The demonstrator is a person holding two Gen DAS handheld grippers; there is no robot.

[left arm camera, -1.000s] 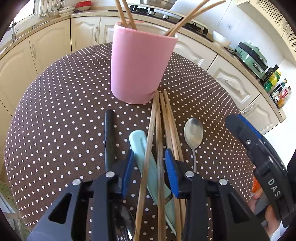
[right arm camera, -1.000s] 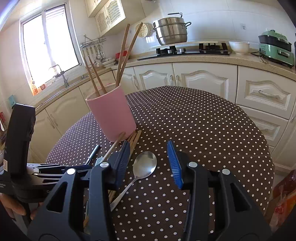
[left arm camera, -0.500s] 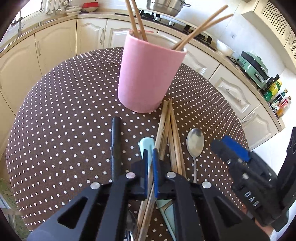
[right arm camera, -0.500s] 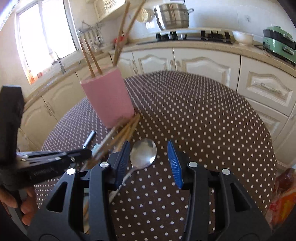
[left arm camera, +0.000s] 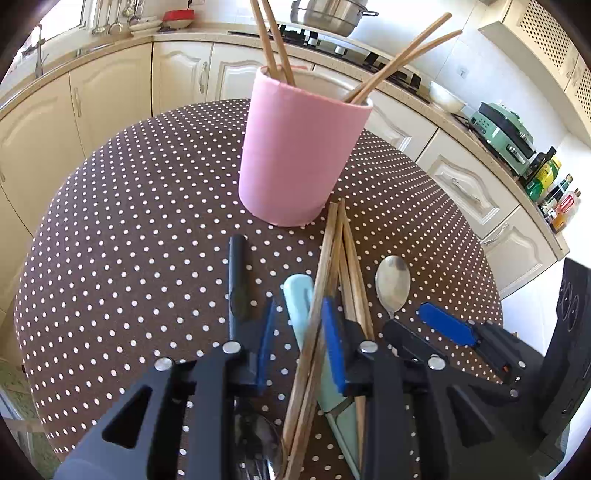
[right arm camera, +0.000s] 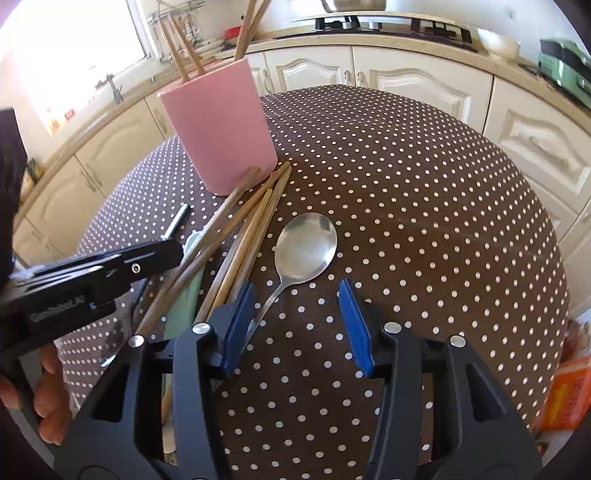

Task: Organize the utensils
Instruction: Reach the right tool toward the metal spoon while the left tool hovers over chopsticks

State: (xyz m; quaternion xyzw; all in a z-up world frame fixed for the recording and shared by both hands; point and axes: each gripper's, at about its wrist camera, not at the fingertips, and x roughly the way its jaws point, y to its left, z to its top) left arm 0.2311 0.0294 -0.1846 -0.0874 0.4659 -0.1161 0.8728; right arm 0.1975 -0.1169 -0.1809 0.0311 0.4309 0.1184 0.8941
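A pink holder [left arm camera: 301, 155] with several chopsticks in it stands on the dotted table [left arm camera: 129, 221]; it also shows in the right wrist view [right arm camera: 221, 125]. Loose wooden chopsticks [left arm camera: 334, 258] lie fanned below it, over a mint-green handled utensil [left arm camera: 299, 302]. My left gripper [left arm camera: 301, 343] is open, its jaws either side of a pair of chopsticks [left arm camera: 314, 332] that lean against the right pad. A metal spoon [right arm camera: 306, 247] lies just ahead of my open, empty right gripper [right arm camera: 297, 325]. A black-handled utensil [left arm camera: 238, 273] lies left.
Cream kitchen cabinets [left arm camera: 110, 96] and a counter with a hob and steel pot [left arm camera: 328, 14] ring the round table. A green appliance [left arm camera: 502, 129] and bottles [left arm camera: 554, 195] stand at the right. The table edge falls away at the right [right arm camera: 554, 258].
My left gripper closed on chopsticks half a second ago and has since opened again. My right gripper has moved forward and down toward the spoon.
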